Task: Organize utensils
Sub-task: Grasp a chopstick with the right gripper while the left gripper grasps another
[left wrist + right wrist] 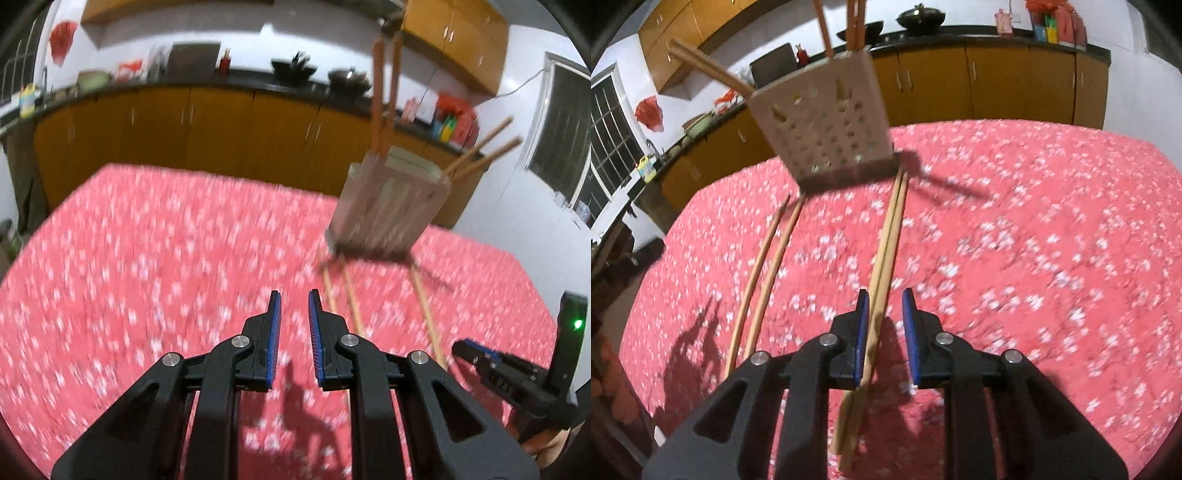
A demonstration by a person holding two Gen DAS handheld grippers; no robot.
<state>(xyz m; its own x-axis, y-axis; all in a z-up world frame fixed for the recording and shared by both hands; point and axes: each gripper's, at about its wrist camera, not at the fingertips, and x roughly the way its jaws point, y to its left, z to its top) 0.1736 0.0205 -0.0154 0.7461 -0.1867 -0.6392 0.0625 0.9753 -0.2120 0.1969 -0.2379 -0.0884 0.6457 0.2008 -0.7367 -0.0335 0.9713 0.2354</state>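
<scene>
Chopsticks [886, 254] are seen lying between the narrowly parted, unclamped pads of the right gripper [885, 301]; an off-centre closure could be expected to scatter the pair.

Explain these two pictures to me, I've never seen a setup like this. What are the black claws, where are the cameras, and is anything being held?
There is no robot here. A person holds a two-fingered gripper in each hand, and each one carries a wide-angle camera looking along its fingers. One picture is from the left gripper, the other from the right gripper. Both look down at a table with a red flowered tablecloth. On it stands a holder with holes, with some chopsticks standing in it. Two more pairs lie flat on the cloth. The right gripper's jaws straddle one lying pair without squeezing it. The left gripper is empty, its jaws slightly apart.
</scene>
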